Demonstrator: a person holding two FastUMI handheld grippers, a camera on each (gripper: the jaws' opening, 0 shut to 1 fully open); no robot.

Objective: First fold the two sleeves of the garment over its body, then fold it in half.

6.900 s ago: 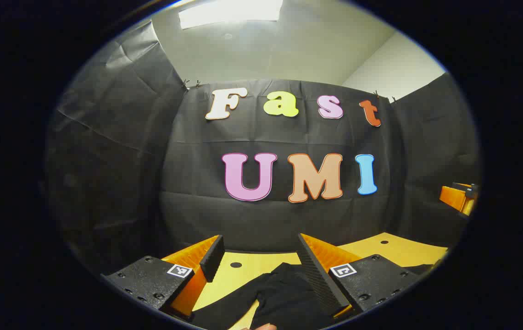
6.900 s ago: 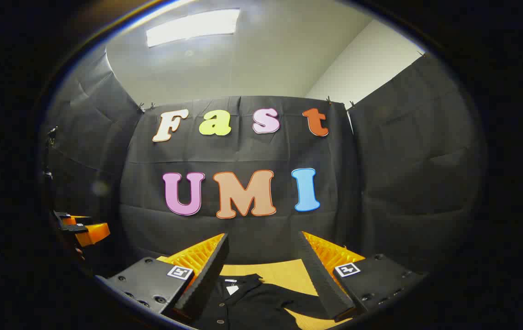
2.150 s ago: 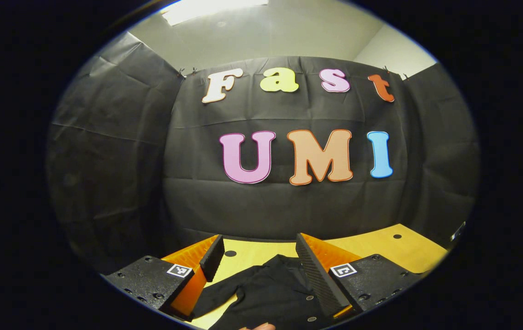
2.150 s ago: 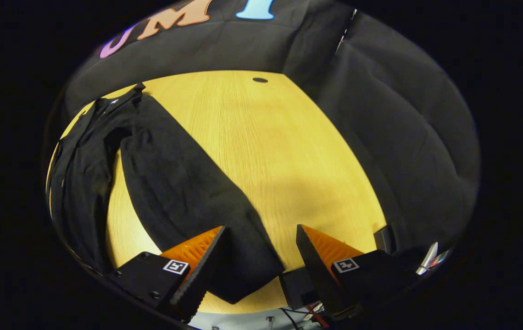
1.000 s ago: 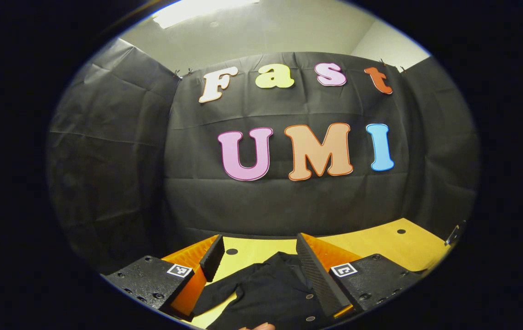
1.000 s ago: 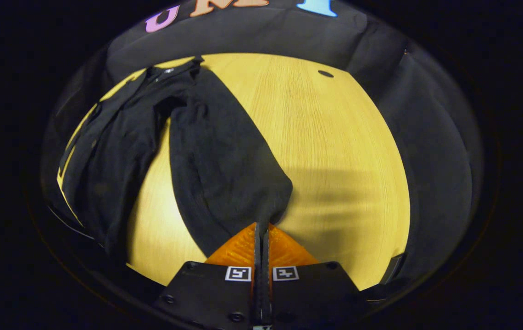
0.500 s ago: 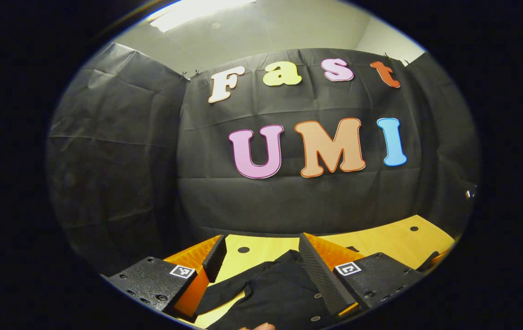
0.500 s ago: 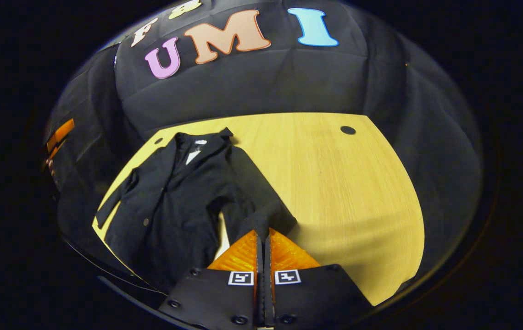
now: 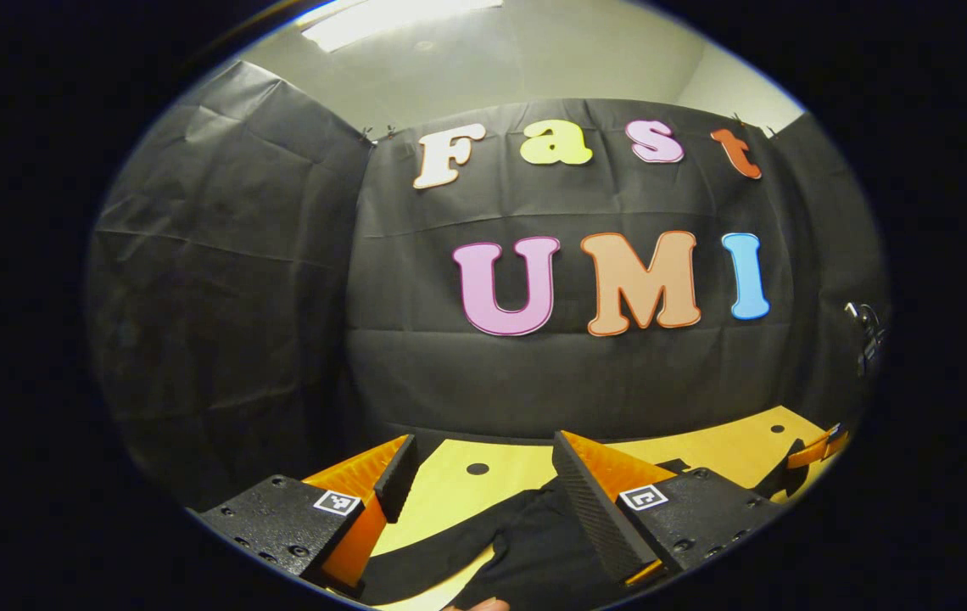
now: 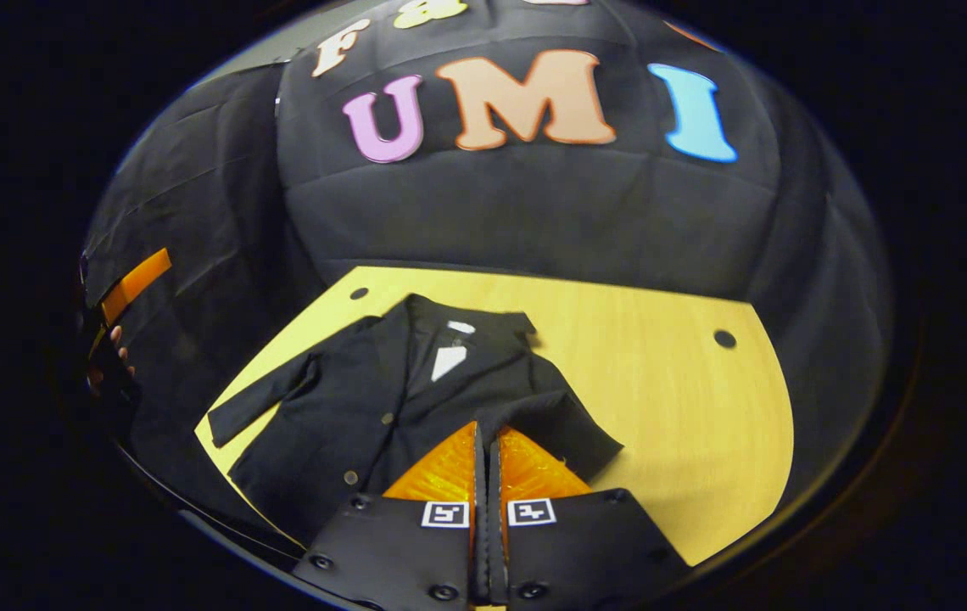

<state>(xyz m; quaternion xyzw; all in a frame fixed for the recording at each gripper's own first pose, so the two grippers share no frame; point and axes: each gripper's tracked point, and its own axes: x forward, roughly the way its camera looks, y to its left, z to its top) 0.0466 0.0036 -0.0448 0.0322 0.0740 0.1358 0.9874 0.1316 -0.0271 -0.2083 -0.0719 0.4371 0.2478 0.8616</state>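
A black button-front garment [image 10: 348, 416] lies collar-away on the yellow wooden table [image 10: 687, 424], a white label [image 10: 448, 361] at its neck. My right gripper [image 10: 483, 429] is shut on the end of one sleeve [image 10: 560, 428], which it holds doubled back over the garment's body. The other sleeve [image 10: 259, 399] stretches flat to the left. My left gripper [image 9: 483, 485] hovers open above the table, with the garment [image 9: 526, 547] lying below and between its fingers, untouched. The left gripper [image 10: 134, 284] also appears far left in the right gripper view, a hand [image 10: 110, 348] on it.
The table [image 9: 449, 501] has small round holes [image 10: 724, 339] near its far corners. Black cloth walls close the booth behind and at both sides. In the left gripper view the right gripper [image 9: 816, 450] shows at the far right edge above the table.
The right gripper shut on the sleeve end, then lifted it and carried it leftward over the garment's body. The left gripper stayed open and shifted slightly.
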